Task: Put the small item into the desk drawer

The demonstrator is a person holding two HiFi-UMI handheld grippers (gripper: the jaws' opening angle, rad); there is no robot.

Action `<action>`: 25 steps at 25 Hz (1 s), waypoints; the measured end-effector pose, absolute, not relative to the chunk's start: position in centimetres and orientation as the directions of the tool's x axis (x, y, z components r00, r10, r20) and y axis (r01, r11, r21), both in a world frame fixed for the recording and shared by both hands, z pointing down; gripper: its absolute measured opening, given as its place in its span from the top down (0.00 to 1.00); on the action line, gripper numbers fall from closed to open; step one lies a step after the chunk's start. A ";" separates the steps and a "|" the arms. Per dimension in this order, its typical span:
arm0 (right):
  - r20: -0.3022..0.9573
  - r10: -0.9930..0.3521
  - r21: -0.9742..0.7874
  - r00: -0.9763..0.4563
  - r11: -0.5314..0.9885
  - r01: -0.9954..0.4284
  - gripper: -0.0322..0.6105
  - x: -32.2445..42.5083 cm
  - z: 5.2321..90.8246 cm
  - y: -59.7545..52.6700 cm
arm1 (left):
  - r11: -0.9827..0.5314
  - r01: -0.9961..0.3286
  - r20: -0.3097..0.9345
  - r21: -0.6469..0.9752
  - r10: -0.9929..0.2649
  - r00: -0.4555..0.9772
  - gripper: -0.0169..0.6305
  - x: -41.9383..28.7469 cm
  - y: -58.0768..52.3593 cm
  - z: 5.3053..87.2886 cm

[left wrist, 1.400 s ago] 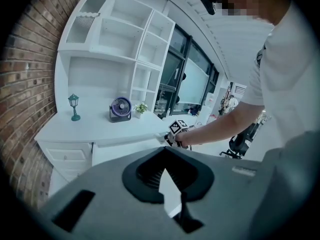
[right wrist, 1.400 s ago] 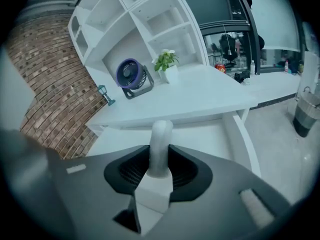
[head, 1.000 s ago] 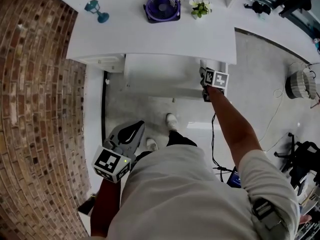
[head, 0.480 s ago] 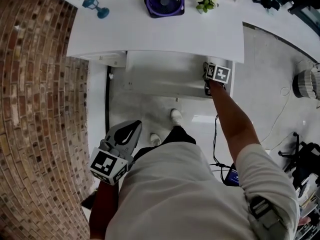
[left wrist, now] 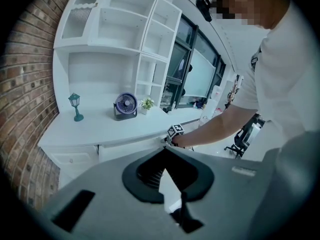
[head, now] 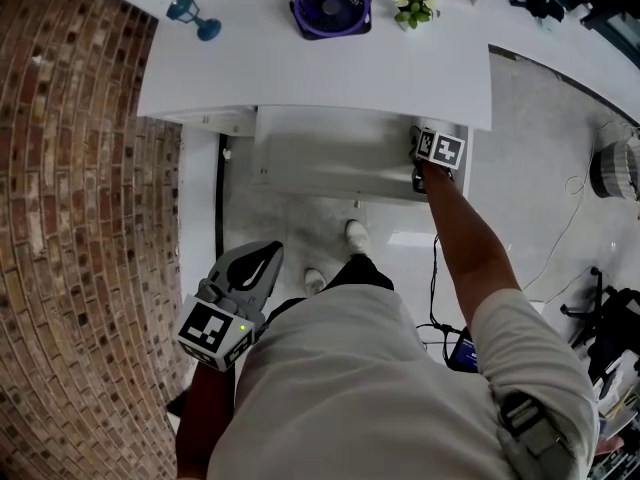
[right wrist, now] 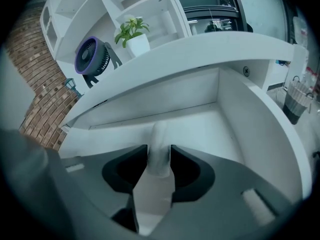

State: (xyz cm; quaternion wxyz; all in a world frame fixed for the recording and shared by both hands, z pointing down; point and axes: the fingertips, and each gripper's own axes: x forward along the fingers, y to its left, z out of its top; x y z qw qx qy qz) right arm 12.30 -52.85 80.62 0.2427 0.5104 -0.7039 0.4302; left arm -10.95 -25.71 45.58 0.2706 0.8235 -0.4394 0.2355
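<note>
The right tool (head: 416, 146) reaches into the open drawer (head: 330, 158), which juts out just under the white table (head: 300, 68), right of centre in the head view. Its jaws are opening. The small item (right wrist: 159, 134), a pale, blurred cylinder, sits between them above the drawer's floor, low in the middle of the right gripper view. The left tool (head: 270, 253) hangs at the lower left beside the person's body, its jaws closed together on nothing. A purple fan (head: 330, 3), a small plant (head: 415, 3) and a teal lantern (head: 192, 16) stand on the table along the top of the frame.
</note>
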 end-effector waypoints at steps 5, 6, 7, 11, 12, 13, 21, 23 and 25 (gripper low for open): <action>0.775 -0.528 -0.346 -0.347 0.105 -0.932 0.69 12.6 79.5 -52.6 | -0.488 -0.838 0.613 0.243 -0.593 0.523 0.97 -10.7 -26.2 45.4; 0.774 -0.530 -0.346 -0.346 0.103 -0.933 0.70 12.7 79.4 -52.5 | -0.491 -0.835 0.609 0.247 -0.592 0.528 0.97 -10.6 -26.3 45.4; 0.774 -0.532 -0.346 -0.344 0.099 -0.933 0.70 12.8 79.2 -52.4 | -0.495 -0.832 0.605 0.250 -0.591 0.534 0.97 -10.6 -26.3 45.4; 0.765 -0.545 -0.343 -0.344 0.107 -0.933 0.72 12.8 77.7 -51.8 | -0.526 -0.812 0.590 0.251 -0.583 0.560 0.97 -10.4 -26.3 45.1; 0.763 -0.549 -0.341 -0.341 0.106 -0.934 0.72 12.9 77.2 -51.6 | -0.536 -0.805 0.584 0.252 -0.579 0.568 0.97 -10.3 -26.3 45.0; 0.762 -0.553 -0.339 -0.338 0.104 -0.935 0.73 12.9 76.7 -51.3 | -0.546 -0.798 0.580 0.254 -0.574 0.577 0.97 -10.2 -26.1 45.0; 0.693 -0.638 -0.295 -0.336 0.174 -0.939 0.79 12.4 71.3 -49.9 | -0.615 -0.746 0.552 0.257 -0.540 0.635 0.97 -10.5 -24.0 44.5; 0.674 -0.658 -0.286 -0.336 0.187 -0.940 0.83 12.1 69.8 -49.1 | -0.634 -0.732 0.534 0.250 -0.541 0.650 0.97 -10.6 -23.6 43.9; 0.657 -0.675 -0.277 -0.336 0.198 -0.940 0.86 11.7 68.5 -48.2 | -0.656 -0.717 0.524 0.237 -0.535 0.663 0.97 -10.8 -23.0 43.5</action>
